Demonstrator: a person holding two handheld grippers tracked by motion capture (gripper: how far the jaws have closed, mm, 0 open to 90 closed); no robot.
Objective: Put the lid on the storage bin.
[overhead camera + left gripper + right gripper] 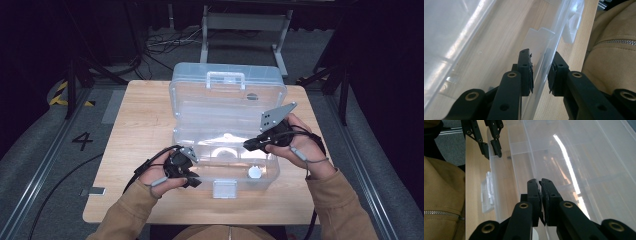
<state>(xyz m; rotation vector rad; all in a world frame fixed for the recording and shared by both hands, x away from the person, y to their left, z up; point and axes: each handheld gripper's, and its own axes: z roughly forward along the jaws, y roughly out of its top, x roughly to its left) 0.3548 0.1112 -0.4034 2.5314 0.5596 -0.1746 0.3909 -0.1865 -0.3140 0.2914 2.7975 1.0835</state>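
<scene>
A clear plastic box (274,167) stands open on the wooden table (140,110), its lid (225,102) with a handle tipped back. My left gripper (192,180) straddles the box's front wall (554,37) near its left corner, one pad inside and one outside, pressing on it; the right gripper view also catches the left gripper (492,155) on that wall. My right gripper (249,145) reaches into the box from the right. Its jaws (539,181) are together, and the thin clear edge of an inner tray (529,147) runs straight into them.
A white round piece (255,172) and a pale ring (225,152) lie in the box's bottom. The front latch (225,189) hangs over the table's near side. A person's tan sleeves come in from below. Dark stands and cables surround the table.
</scene>
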